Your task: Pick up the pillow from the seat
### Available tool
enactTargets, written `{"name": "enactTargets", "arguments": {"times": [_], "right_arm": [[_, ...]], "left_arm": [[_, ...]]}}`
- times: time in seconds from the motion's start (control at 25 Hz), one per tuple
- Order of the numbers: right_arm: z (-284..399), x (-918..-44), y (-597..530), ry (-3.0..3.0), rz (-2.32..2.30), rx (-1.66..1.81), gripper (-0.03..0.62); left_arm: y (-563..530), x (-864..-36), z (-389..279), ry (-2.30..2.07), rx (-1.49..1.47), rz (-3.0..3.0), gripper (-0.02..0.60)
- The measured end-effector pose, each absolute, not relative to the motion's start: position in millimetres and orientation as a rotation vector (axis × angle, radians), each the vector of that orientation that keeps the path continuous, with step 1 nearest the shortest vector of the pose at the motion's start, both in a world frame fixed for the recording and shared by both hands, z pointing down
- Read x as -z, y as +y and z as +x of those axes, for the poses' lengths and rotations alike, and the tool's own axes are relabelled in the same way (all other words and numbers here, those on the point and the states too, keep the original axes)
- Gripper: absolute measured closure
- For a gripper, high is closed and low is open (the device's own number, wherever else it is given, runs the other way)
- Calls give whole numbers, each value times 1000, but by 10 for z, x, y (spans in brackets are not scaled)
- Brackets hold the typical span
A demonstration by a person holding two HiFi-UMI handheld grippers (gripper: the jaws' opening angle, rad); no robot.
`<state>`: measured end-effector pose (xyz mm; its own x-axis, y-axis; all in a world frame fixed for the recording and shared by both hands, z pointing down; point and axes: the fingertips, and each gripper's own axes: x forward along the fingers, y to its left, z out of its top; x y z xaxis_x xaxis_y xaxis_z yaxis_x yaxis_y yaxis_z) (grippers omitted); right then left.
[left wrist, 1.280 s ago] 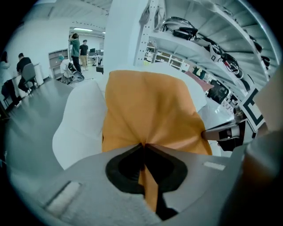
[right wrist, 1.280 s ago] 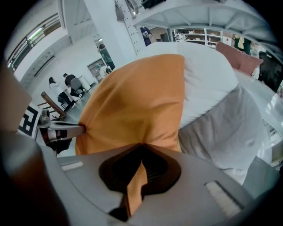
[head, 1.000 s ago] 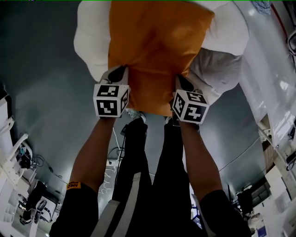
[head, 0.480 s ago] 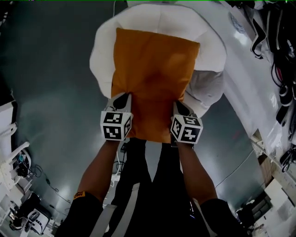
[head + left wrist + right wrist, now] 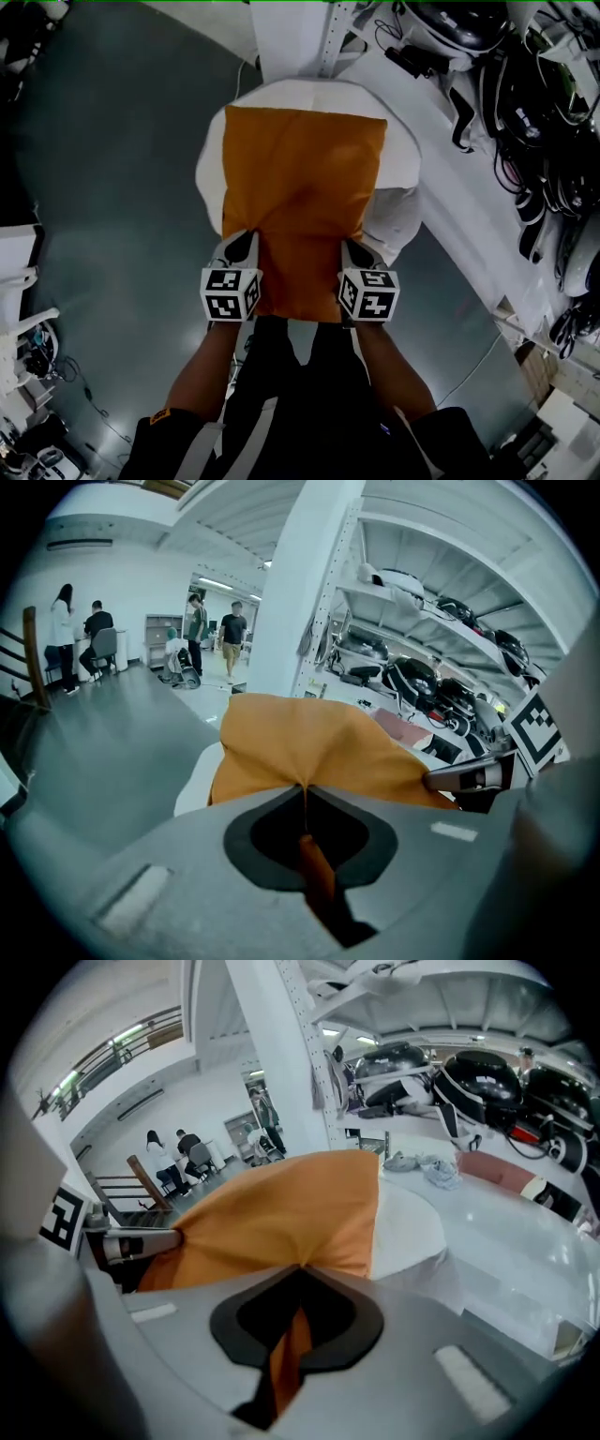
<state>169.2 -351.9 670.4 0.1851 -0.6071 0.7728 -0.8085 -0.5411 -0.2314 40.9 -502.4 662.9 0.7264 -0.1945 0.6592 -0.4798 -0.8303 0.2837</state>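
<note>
1. Arms (image 5: 202, 366): both reach forward side by side, pointing the claws forward and down.
2. Left claw (image 5: 241, 246): pressed together, pinching the left of the pillow (image 5: 305, 183) at its near edge.
3. Right claw (image 5: 351, 251): likewise pinching the right of that edge.
4. Pillow: spread between the claws, above the white seat (image 5: 401, 202). Whether its far edge touches the seat cannot be told.
5. Judgement: the grasp is done and the lift appears under way. Clearing the seat fully remains.

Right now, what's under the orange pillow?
A white round seat shows past the pillow on its left, far and right sides. The pillow covers the seat's middle, so anything there is hidden.
</note>
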Motion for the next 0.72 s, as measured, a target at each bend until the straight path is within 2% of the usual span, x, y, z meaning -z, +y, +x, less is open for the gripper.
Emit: {"name": "enactTargets", "arguments": {"times": [0.72], "right_arm": [[1479, -5294, -3423, -1573, 2196, -1079, 585]], "left_arm": [[-4800, -5166, 89, -622, -744, 2593, 572]]}}
